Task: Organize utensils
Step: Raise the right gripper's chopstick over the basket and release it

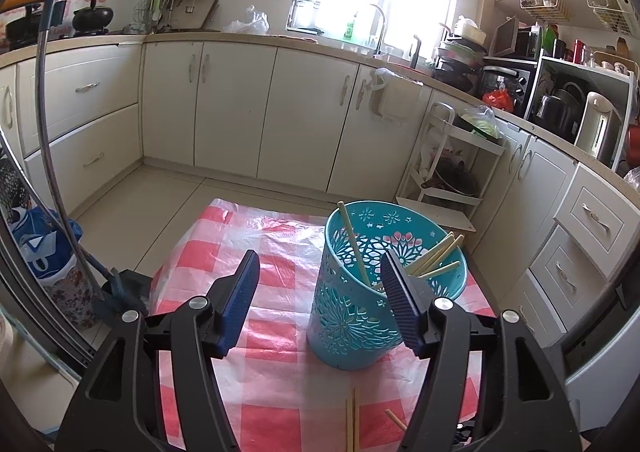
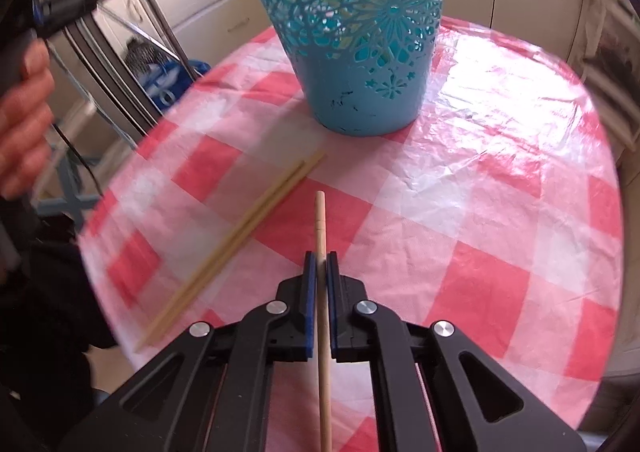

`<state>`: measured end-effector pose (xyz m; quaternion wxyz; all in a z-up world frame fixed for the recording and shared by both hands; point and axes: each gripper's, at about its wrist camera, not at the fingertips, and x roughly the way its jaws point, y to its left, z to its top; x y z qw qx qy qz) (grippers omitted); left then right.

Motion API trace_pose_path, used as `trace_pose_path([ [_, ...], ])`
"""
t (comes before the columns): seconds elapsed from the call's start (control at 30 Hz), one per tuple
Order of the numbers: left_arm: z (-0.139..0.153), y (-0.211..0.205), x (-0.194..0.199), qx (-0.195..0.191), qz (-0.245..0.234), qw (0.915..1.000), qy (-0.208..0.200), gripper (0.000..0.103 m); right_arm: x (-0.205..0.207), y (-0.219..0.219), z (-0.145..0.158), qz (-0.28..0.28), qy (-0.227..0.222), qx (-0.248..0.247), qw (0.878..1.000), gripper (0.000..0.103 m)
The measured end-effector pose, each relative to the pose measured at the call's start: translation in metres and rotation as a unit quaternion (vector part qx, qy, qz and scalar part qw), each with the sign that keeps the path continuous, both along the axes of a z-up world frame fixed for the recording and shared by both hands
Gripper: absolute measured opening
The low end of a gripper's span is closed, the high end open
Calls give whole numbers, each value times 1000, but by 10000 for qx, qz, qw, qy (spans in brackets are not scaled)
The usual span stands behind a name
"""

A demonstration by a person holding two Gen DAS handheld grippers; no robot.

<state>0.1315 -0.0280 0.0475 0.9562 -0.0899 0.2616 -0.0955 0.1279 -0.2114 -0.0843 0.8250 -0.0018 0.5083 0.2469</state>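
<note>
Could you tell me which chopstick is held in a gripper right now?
The single chopstick clamped in the right gripper, pointing toward the teal holder. The pair beside it lies loose on the tablecloth.

One teal cut-out holder (image 1: 352, 316) stands on the checked cloth (image 1: 280, 384). Inside it, about five chopsticks (image 1: 434, 256) show above the rim: one leaning to the left wall, the rest fanned to the right (the bundle overlaps, so the count there is not sure). Outside the holder there are three more: two loose chopsticks (image 2: 240, 228) lying side by side on the cloth, and one single chopstick (image 2: 321, 292) between the pads of the right hand-held gripper (image 2: 321, 268). Two hand-held grippers in all; the left hand-held gripper (image 1: 320, 288) has nothing between its pads.
</note>
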Motion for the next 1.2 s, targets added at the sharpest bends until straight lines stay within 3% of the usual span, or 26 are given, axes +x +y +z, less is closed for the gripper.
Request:
trace_pose_path([
  [0.07,0,3,1,-15,32,10000,15,62,1,-12,9,-71,102,658,9978,6],
  [0.17,3,11,1,-94,141,9999,34,65,2,-35,34,-165,-19,1738,9846,6],
  [0.33,7,27,2,-279,332,9991,38,70,0,-67,96,-234,-837,3233,9423,6],
  [0.43,9,35,2,-333,390,9987,22,71,12,-71,135,-279,-1373,3584,9230,6],
  [0.57,12,46,2,-430,475,9979,0,71,38,-64,181,-346,-2019,3564,9116,6],
  [0.67,14,52,2,-441,529,9976,-15,72,59,-49,206,-557,-2590,3273,9070,6],
  [0.8,14,58,5,-449,572,9973,48,73,75,-31,205,-897,-3208,2600,9063,6],
  [0.93,12,61,6,-423,576,9974,126,74,93,-13,170,-1108,-3210,1938,9204,6],
  [0.97,11,61,5,-398,563,9975,141,74,95,-10,158,-1117,-3075,1813,9274,11],
  [1.0,10,61,5,-363,544,9977,159,75,94,-9,152,-1150,-2969,1744,9318,24],
  [1.2,5,71,2,-350,603,9972,275,76,19,-16,140,-1308,-2803,1504,9390,39],
])
